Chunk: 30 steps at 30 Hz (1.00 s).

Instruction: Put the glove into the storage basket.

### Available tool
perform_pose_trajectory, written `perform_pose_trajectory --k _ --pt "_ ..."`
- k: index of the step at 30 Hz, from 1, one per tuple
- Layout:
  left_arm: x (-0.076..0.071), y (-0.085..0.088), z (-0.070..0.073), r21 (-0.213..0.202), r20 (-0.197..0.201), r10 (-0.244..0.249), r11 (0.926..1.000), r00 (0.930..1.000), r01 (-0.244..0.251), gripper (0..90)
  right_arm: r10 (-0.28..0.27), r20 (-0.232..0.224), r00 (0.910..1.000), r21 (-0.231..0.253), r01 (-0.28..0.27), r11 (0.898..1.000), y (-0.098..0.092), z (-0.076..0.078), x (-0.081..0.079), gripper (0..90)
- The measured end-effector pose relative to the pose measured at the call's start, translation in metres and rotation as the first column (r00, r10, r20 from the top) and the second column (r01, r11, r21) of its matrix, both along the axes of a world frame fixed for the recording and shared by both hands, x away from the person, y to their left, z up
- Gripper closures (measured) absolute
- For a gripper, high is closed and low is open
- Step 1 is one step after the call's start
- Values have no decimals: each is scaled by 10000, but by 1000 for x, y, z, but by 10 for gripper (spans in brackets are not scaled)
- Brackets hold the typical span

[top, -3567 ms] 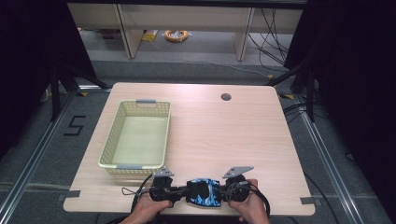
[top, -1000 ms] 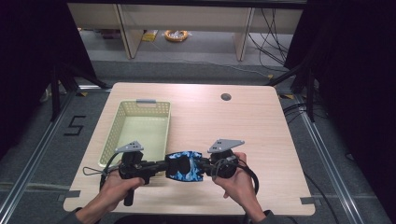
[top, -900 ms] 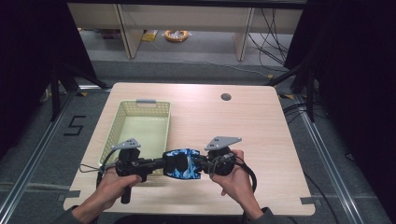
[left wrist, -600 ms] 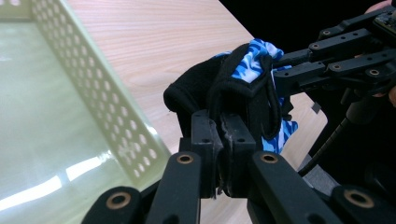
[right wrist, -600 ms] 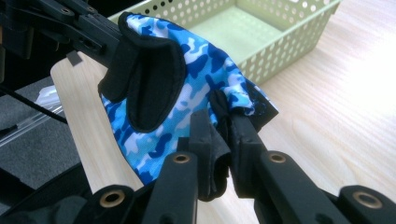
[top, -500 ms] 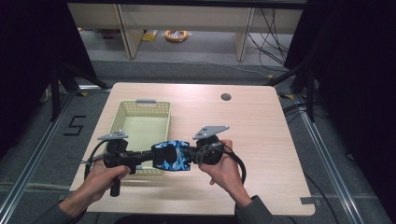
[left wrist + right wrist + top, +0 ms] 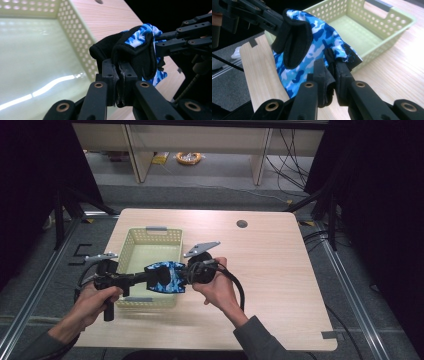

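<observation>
Glove (image 7: 165, 277) here is a blue camo one with black trim, and it's hanging in the air between the 2 grippers, right over the near right corner of the pale green basket (image 7: 131, 249). The left gripper (image 7: 117, 72) is clenched on the black cuff end, the right gripper (image 7: 332, 72) is clenched on the other end, where the blue fabric bunches up. Holding it from both ends makes sense to me: it stays stretched flat instead of flopping, so it can be lowered into the basket neatly rather than dropped in a wad.

Compared with the high view about 3.6 s back, the change is pretty clear. Then both hands sat at the table's (image 7: 280, 270) near edge with the glove between them, well apart from the basket. A second ago they were further in, beside the basket's near right corner. Now the whole pair has slid left and away from the person, still gripping both ends, and the glove overlaps the basket rim. The basket itself hasn't budged.
</observation>
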State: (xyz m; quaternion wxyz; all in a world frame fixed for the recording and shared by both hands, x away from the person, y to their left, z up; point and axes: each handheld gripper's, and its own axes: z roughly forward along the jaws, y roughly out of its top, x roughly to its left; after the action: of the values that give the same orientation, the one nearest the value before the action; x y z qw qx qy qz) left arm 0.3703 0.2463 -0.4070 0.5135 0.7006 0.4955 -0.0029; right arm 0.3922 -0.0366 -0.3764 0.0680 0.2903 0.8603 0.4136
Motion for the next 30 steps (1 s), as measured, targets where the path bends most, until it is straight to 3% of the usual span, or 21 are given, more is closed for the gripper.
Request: perform_pose_trajectory --k 4,6,7,8,9,10,15,21,24,30 --pt "4 11 -3 -102 -142 173 9998 9997 -174 841 149 -82 9999 -121 -150 9998 14 -3 8 816" --pt "6 20 -5 71 -339 67 10000 9994 -64 841 222 -224 9995 -137 -225 9997 21 -5 12 817" --pt "7 22 -6 65 -352 135 9999 9993 -133 841 94 -156 9998 117 -93 9999 27 -8 13 816" --pt "8 24 -7 175 -339 231 9996 9992 -225 842 143 -304 9994 -229 -150 9996 28 -6 14 817" --pt "9 26 -7 160 -402 285 9995 9988 -279 842 235 -220 9995 -33 -235 9997 31 -9 16 816" --pt "10 29 -8 245 -441 237 9994 9987 -227 842 205 -296 9993 -220 -212 9995 34 -9 17 816" --pt "13 36 -14 575 -451 518 9971 9976 -491 842 183 -478 9987 -321 -198 9993 48 -18 24 816" --pt "17 42 -24 685 -638 766 9950 9950 -723 842 27 -880 9961 -657 -85 9978 60 -27 31 816" --pt "19 45 -30 751 -800 833 9942 9933 -773 840 191 -791 9967 -710 -247 9972 65 -36 36 816" --pt "22 49 -39 1029 -870 1087 9897 9903 -996 837 42 -1250 9921 -1015 -170 9947 78 -52 39 815"
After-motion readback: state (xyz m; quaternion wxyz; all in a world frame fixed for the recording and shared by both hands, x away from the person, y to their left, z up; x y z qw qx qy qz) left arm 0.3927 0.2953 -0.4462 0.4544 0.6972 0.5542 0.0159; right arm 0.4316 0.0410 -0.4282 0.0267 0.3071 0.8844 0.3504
